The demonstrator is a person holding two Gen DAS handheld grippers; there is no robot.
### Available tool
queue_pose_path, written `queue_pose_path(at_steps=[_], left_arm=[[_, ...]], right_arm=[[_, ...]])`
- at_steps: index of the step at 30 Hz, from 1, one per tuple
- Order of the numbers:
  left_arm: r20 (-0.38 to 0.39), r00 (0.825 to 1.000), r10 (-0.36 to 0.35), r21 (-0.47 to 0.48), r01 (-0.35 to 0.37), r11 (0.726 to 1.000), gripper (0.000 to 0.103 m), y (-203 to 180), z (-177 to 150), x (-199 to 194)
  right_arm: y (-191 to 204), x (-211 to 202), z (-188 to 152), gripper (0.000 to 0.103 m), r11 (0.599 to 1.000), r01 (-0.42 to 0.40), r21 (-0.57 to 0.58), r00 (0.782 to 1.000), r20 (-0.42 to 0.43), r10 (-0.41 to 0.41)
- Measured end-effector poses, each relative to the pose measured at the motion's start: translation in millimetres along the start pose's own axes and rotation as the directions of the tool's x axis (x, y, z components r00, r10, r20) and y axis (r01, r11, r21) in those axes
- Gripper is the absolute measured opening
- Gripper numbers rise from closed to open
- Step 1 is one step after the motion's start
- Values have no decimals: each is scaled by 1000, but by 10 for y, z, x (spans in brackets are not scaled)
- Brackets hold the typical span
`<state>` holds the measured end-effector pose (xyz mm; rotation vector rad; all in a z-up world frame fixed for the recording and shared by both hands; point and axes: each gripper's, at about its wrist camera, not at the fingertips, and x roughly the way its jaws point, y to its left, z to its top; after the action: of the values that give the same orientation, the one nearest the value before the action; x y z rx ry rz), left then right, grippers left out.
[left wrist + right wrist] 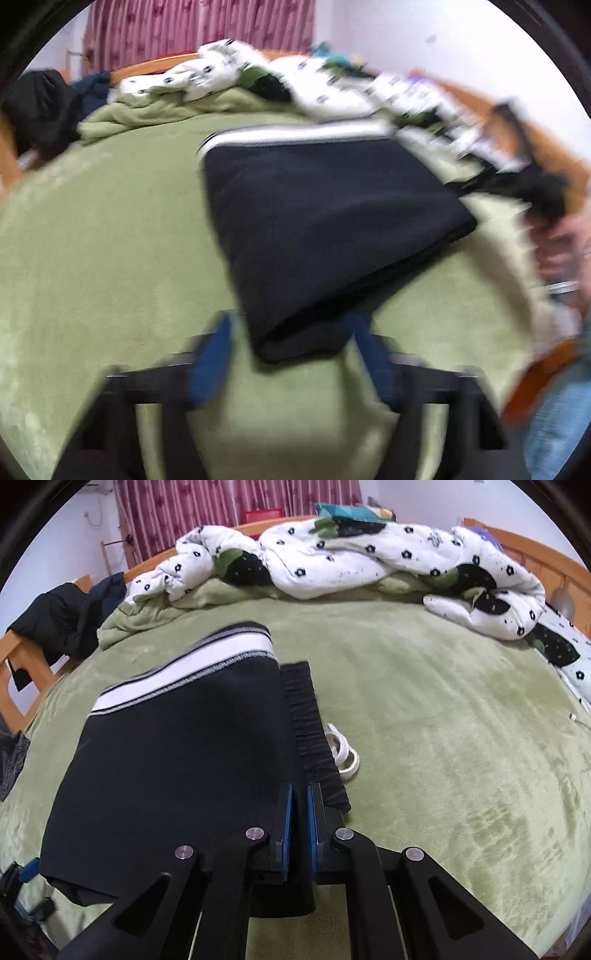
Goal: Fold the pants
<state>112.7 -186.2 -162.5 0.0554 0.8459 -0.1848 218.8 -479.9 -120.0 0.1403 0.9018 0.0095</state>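
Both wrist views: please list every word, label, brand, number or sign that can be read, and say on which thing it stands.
None can be read in either view.
The pants carry only a white stripe.
The quilt has a flower print, no letters.
The left wrist view is blurred by motion.

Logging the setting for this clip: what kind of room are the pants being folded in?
Most likely a home bedroom. The black pants lie on a bed spread with a green blanket, a rumpled flower-print duvet is heaped along a wooden bed frame, and pink curtains hang behind.
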Motion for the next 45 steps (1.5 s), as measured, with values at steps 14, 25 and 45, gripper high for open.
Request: queue_pose_path(at_steps=[14,25,45], left_arm=[[-42,989,-141,-203,129,971,59,524,470,-606],[-46,990,-135,-108,130,986,77,985,1449,-417],[-81,884,-460,-338,410,847,51,742,1184,1336]], right_arm=[[108,-50,282,50,999,-41,33,999,34,40],[329,17,799,67,998,-58,36,993,108,53],[46,870,717,65,985,-146,87,976,-147,158]])
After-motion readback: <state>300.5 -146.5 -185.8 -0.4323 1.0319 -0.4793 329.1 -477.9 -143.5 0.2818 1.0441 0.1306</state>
